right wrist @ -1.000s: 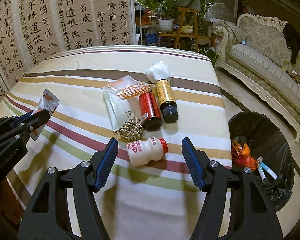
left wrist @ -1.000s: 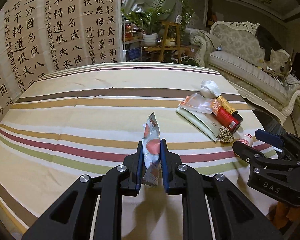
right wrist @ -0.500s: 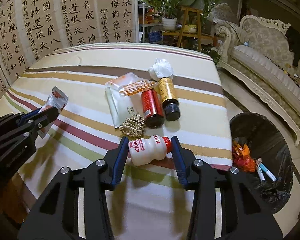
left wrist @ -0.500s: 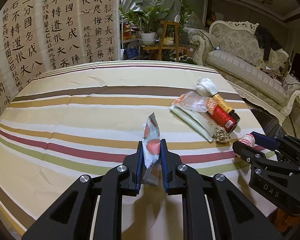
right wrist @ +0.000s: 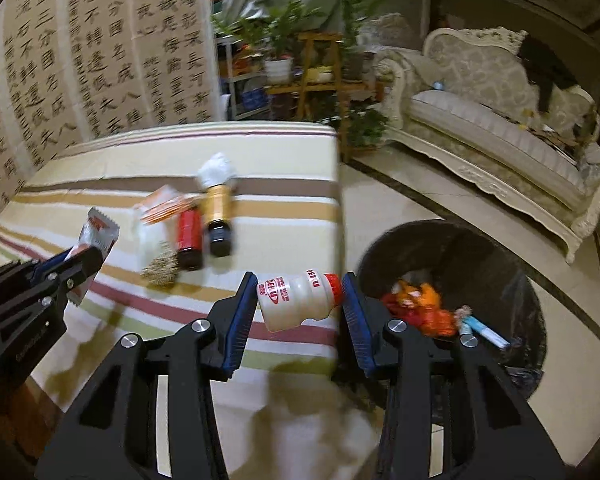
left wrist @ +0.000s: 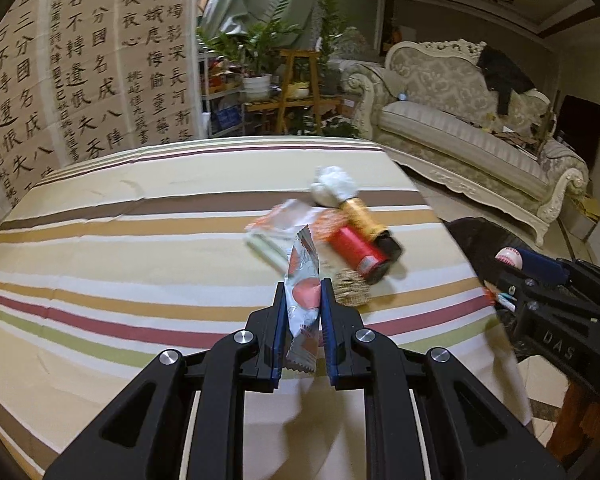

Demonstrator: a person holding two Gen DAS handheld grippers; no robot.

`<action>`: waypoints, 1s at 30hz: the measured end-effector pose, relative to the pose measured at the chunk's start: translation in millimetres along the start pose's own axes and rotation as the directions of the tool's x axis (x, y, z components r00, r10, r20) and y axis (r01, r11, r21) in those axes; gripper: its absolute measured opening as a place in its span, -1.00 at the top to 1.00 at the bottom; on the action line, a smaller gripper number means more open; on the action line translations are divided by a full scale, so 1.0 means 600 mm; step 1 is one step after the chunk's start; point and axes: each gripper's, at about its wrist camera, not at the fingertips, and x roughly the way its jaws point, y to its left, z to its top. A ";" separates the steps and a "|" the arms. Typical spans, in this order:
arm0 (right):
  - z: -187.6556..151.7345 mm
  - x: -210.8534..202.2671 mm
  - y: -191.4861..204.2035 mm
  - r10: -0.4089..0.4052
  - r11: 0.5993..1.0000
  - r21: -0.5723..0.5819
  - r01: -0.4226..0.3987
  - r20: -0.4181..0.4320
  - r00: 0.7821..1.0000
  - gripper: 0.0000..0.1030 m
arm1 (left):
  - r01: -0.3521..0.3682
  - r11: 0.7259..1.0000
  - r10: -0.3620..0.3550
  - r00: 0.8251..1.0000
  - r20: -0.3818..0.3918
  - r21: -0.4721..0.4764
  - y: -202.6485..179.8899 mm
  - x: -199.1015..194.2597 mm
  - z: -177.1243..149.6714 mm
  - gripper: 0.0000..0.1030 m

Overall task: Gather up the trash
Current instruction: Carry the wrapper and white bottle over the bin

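The right gripper (right wrist: 300, 300) has the little white drink bottle (right wrist: 298, 300) clamped end to end between its jaws, red cap toward the bin, held over the bench's (right wrist: 100, 168) right edge. Just beyond it on the floor sits the black-lined trash bin (right wrist: 480, 248), with orange wrappers and a blue-white tube already inside. The left gripper (left wrist: 303, 316) has its jaws closed on a snack wrapper (left wrist: 302, 280), which stands upright above the striped cloth. Left on the bench, clustered together: a red bottle (right wrist: 190, 236), a gold bottle with a dark cap (right wrist: 217, 212), a crumpled white tissue (right wrist: 217, 170) at its far end, an orange-printed packet (right wrist: 166, 206) and a small brownish scrap (right wrist: 160, 268). Past the bin stands a cream sofa (right wrist: 500, 120).
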 end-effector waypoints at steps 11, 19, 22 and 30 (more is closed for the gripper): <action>-0.003 -0.013 -0.102 -0.102 0.992 0.083 0.099 0.026 0.994 0.18 | 0.059 0.995 -0.059 0.998 0.003 0.075 -0.095 0.019 0.030 0.67; -0.011 -0.002 -0.177 -0.173 0.975 0.145 0.169 0.013 0.985 0.18 | 0.099 0.986 -0.099 0.995 -0.007 0.132 -0.172 0.059 0.047 0.67; -0.013 0.007 -0.205 -0.193 0.967 0.168 0.190 0.004 0.981 0.18 | 0.111 0.982 -0.111 0.994 -0.011 0.151 -0.199 0.074 0.054 0.67; -0.023 0.035 -0.265 -0.229 0.949 0.217 0.229 -0.025 0.973 0.18 | 0.130 0.969 -0.127 0.991 -0.032 0.208 -0.264 0.114 0.070 0.67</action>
